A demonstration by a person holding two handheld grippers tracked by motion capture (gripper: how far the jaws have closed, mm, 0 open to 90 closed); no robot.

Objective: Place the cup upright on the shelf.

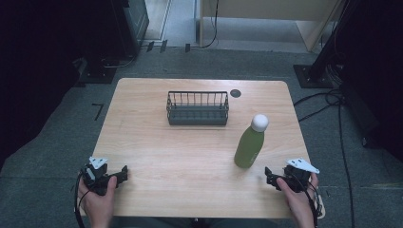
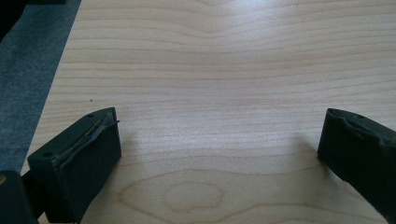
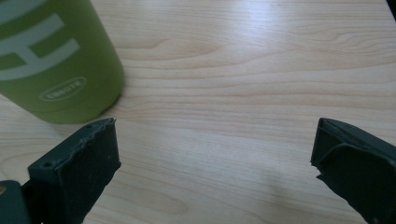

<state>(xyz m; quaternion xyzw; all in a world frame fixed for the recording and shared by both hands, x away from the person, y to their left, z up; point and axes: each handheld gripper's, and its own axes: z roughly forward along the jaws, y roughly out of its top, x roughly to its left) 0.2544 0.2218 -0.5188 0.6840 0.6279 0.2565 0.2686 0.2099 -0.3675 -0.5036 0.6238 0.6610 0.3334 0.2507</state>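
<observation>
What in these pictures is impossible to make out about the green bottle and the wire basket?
- Green bottle: right gripper view's top and left edges cut off its lettering and upper body.
- Bottle's print: too small in the high view.
- Wire basket: its near wall hides the floor inside; high view.
- Dark disc behind the basket: too small to identify.

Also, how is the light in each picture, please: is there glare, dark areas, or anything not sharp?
High view: the table is evenly lit and the floor around it goes dark. Left gripper view: a pale glare lies across the wood, with soft shadows beside the open left gripper. Right gripper view: glare on the wood at the top; the green bottle is close and slightly soft.
</observation>
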